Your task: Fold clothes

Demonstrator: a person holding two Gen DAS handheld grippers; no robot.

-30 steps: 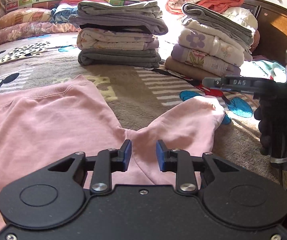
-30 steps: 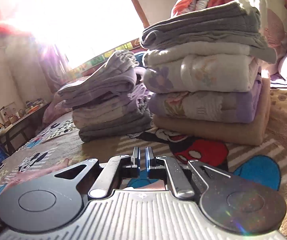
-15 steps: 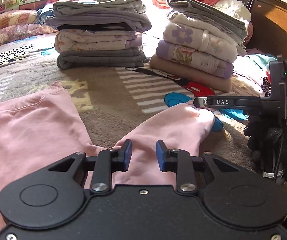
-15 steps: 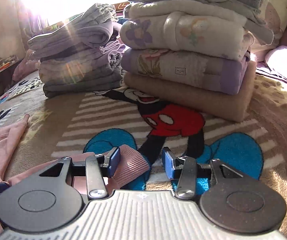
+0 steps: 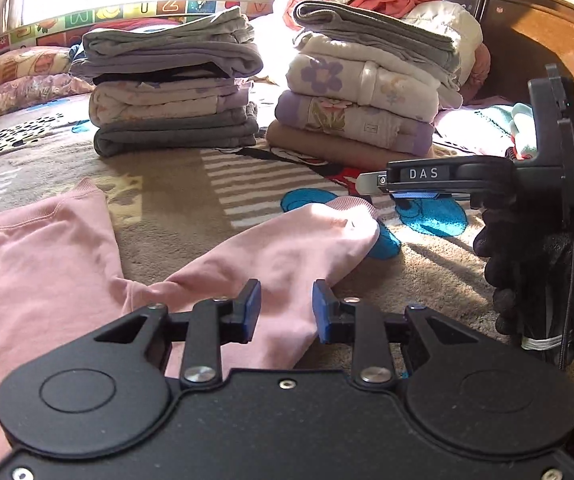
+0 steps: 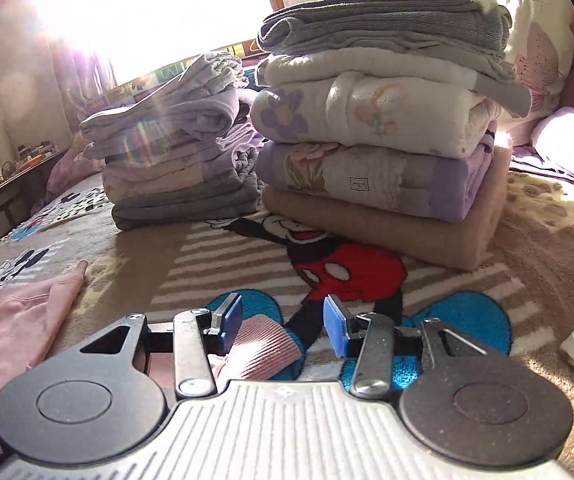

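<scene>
The left gripper [image 5: 285, 306], filling the bottom of the left wrist frame, is showing a flat black body with two round raised discs, silver screws and bolts, and black linkage arms ending in blue pads [image 5: 251, 304]. At the right edge of that frame, the right gripper [image 5: 375, 181] is appearing side-on, black with white letters "DAS" and a silver tip. A hand [image 5: 527, 276] in a black knit glove with a green cuff is showing there, with a thin black cable and a white tie running beside it. In the right wrist frame, the right gripper [image 6: 283, 322] is displaying a ribbed grey centre plate, dark speckled discs, silver bolts and blue pads [image 6: 333, 330].
</scene>
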